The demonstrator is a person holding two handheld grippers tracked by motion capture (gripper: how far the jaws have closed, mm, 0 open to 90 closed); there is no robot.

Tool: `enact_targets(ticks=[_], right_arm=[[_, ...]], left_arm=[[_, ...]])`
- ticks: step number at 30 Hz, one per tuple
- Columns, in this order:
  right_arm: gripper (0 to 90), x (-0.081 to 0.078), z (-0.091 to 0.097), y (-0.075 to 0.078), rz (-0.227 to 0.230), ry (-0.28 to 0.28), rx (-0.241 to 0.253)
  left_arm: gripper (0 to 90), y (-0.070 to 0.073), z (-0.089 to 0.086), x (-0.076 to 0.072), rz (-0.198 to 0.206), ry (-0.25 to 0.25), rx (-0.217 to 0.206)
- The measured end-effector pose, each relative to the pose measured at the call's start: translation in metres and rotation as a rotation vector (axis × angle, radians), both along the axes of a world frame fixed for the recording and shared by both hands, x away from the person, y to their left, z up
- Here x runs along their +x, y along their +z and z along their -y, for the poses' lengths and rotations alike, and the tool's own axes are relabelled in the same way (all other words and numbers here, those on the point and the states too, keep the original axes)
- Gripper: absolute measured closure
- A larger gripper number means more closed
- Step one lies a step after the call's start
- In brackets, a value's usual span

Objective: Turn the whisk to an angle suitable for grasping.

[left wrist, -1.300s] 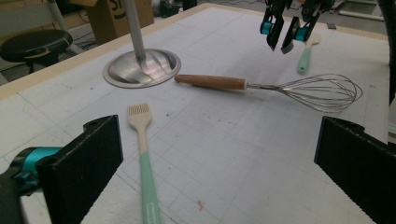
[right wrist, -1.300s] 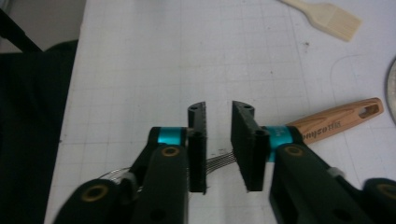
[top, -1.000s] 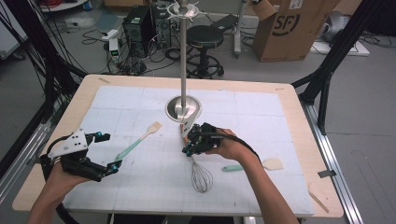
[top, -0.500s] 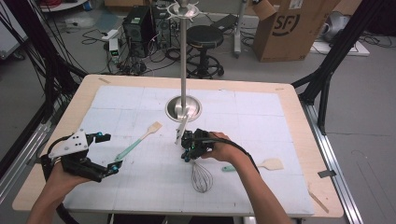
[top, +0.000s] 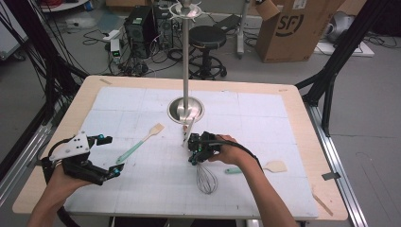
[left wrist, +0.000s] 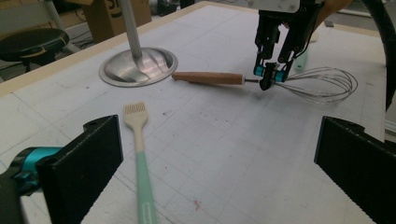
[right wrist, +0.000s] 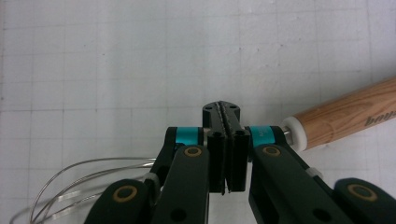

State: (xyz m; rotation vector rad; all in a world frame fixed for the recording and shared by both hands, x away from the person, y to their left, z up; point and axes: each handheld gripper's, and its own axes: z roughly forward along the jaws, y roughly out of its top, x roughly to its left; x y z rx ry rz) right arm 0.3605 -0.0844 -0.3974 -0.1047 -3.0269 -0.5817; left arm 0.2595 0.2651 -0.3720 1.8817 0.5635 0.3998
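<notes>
A wire whisk with a wooden handle (top: 188,130) lies on the white mat (top: 265,142), its wire head (top: 206,178) toward me. My right gripper (top: 193,160) points down at the whisk's neck with its jaws shut together. The right gripper view has its tips (right wrist: 223,109) closed, the wooden handle (right wrist: 345,116) on one side and the wires (right wrist: 93,177) on the other. Whether the tips touch the neck I cannot tell. In the left gripper view the right gripper (left wrist: 268,84) stands at the whisk (left wrist: 208,78). My left gripper (top: 111,153) rests open and empty at the near left (left wrist: 219,130).
A mint-handled pastry brush (top: 139,142) (left wrist: 140,154) lies just ahead of the left gripper. A metal stand's round base (top: 185,109) (left wrist: 138,66) and pole sit at the mat's middle back. A wooden spatula with a teal handle (top: 276,166) lies to the right of the whisk.
The right gripper has shifted slightly left and lower over the whisk's neck. The left gripper and the brush have stayed put.
</notes>
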Motion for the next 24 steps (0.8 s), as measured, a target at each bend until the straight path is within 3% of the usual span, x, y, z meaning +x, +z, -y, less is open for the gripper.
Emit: enact_targets(ticks=[4,24], right_arm=[[88.8,0.000,0.008,-0.001,0.002,-0.007,-0.034],[88.8,0.006,0.041,0.004,0.014,-0.086,-0.047]], left_arm=[[1.7,0.000,0.000,-0.001,0.000,0.001,-0.002],[1.7,-0.001,0.002,0.000,-0.006,-0.003,0.004]])
